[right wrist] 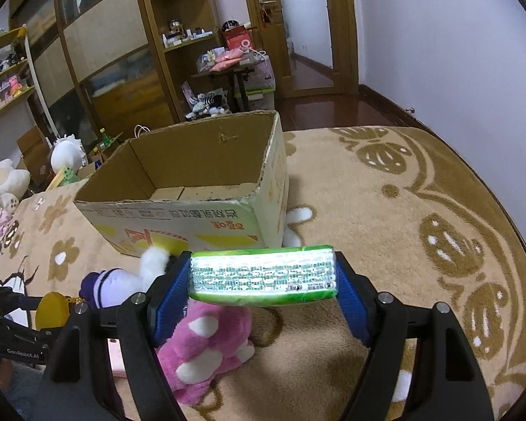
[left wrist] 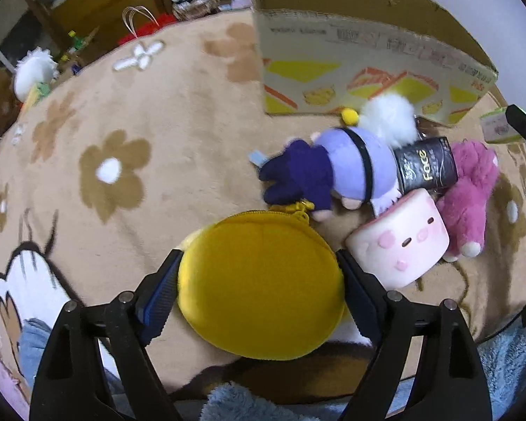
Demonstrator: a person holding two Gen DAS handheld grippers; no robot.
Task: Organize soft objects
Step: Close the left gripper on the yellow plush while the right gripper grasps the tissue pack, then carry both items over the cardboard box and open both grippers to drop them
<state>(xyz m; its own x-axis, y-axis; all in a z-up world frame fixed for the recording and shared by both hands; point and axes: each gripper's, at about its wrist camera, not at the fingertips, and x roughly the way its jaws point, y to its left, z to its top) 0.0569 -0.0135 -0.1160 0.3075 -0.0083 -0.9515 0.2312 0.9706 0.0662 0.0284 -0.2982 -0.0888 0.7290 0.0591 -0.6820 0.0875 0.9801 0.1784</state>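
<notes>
Beige flowered rug (right wrist: 385, 210); cardboard box (right wrist: 200, 175); wooden shelving (right wrist: 122, 52) behind.

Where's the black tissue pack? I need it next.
In the left wrist view, right of centre, the black tissue pack lies between the purple doll and the pink plush.

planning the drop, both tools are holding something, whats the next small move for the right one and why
Probably carry the right tool forward over the cardboard box before letting go. It grips a green tissue pack above the carpet, short of the box, whose open top faces up just ahead with only bare bottom showing inside.
</notes>
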